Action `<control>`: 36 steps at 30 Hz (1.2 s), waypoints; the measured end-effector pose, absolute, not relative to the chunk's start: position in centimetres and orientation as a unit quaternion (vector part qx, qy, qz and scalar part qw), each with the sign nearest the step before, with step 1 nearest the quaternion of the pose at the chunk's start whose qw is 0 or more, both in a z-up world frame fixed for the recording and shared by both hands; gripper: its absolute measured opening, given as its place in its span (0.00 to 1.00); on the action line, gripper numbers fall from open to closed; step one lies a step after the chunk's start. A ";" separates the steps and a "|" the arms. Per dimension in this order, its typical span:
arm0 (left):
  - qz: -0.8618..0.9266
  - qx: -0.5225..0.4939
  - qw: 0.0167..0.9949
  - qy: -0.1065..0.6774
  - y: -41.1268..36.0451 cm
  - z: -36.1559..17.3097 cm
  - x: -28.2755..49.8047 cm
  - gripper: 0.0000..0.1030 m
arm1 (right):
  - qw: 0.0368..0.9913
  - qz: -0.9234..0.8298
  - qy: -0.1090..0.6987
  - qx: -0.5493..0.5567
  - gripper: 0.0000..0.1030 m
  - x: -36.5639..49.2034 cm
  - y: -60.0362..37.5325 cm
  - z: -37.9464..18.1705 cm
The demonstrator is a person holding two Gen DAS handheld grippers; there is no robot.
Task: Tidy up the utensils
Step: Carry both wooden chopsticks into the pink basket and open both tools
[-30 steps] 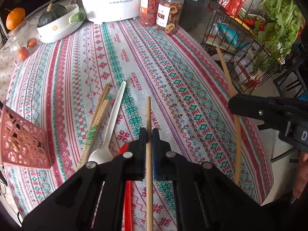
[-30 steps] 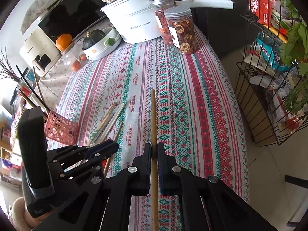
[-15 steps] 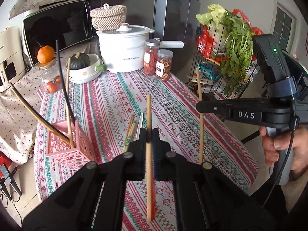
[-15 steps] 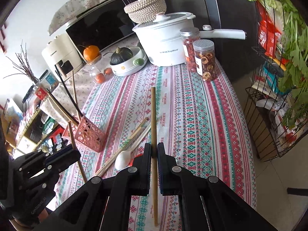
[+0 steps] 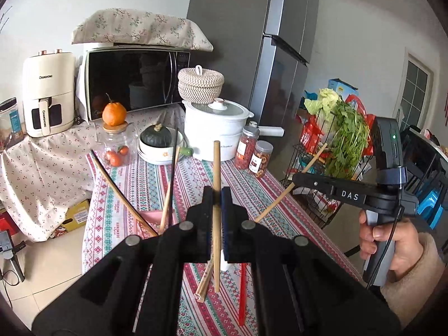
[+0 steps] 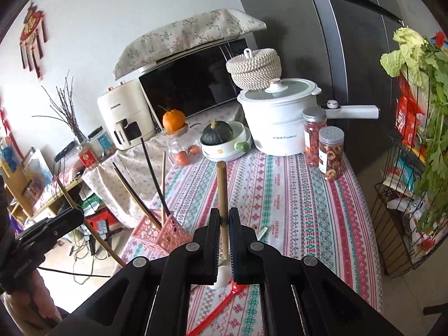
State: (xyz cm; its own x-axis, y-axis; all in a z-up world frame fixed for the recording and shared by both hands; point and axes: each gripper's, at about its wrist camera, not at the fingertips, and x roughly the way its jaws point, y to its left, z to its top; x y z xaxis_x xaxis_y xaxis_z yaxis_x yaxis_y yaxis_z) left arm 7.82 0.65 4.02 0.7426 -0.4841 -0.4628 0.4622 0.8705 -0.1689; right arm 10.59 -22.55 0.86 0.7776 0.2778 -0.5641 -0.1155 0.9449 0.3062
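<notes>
Left gripper (image 5: pixel 216 193): jaws clamped on a wooden chopstick (image 5: pixel 216 168), which passes between the pads and sticks out above and below them, above the table.
Right gripper (image 6: pixel 223 218): jaws pinched tight on a second wooden chopstick (image 6: pixel 222 184), its tip rising past the fingertips, the lower end hanging under them.
Holder: a pink perforated basket (image 6: pixel 168 231) on the patterned tablecloth (image 6: pixel 294 196), several sticks already standing in it.
Left on the cloth: a white spoon (image 6: pixel 221 277), a red utensil (image 5: pixel 242 291) and a pair of chopsticks (image 5: pixel 204 282), all below the raised grippers.
</notes>
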 end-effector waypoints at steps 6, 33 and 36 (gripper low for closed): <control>-0.215 -0.044 0.953 0.207 3.7 6.0 8.0 0.06 | 0.940 0.133 0.287 0.125 0.06 11.0 -20.0 2.8; -0.135 -0.079 0.951 0.265 5.6 0.6 16.5 0.06 | 0.935 0.190 0.260 0.150 0.06 16.9 -12.8 0.7; -0.132 -0.074 0.947 0.285 5.5 -0.3 17.2 0.06 | 0.929 0.187 0.281 0.150 0.06 18.0 -12.4 -0.8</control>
